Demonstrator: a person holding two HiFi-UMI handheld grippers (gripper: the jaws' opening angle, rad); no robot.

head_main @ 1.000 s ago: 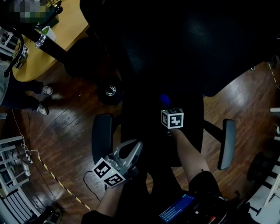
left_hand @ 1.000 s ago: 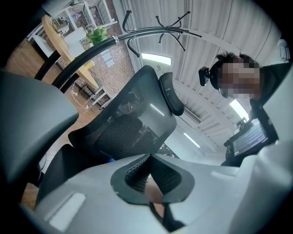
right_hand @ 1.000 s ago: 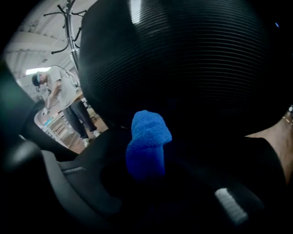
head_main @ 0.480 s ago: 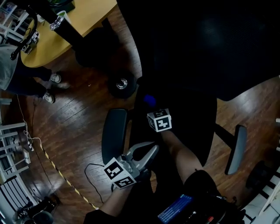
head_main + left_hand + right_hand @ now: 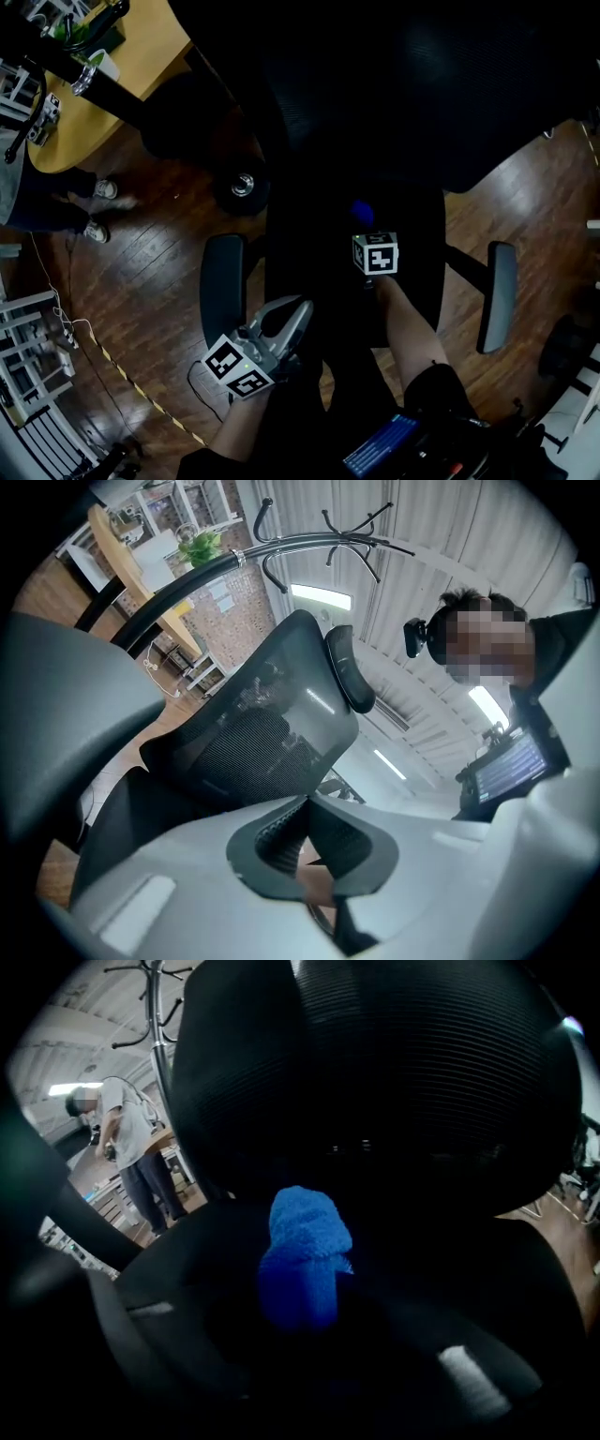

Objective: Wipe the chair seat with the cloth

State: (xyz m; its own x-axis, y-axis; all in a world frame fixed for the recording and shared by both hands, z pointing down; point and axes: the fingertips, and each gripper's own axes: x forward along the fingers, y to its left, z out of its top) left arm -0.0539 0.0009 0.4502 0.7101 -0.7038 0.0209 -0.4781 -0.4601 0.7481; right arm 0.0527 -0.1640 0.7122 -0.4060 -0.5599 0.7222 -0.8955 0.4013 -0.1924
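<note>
Cloth (image 5: 305, 1241), blue, in right gripper (image 5: 298, 1312) jaws, over chair seat (image 5: 309, 253)

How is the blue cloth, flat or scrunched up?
Scrunched up: the blue cloth bunches into a lump between the right gripper's jaws.

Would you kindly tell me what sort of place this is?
Probably an office or shared workroom: a mesh-backed office chair, a wooden table and a dark plank floor all point that way.
</note>
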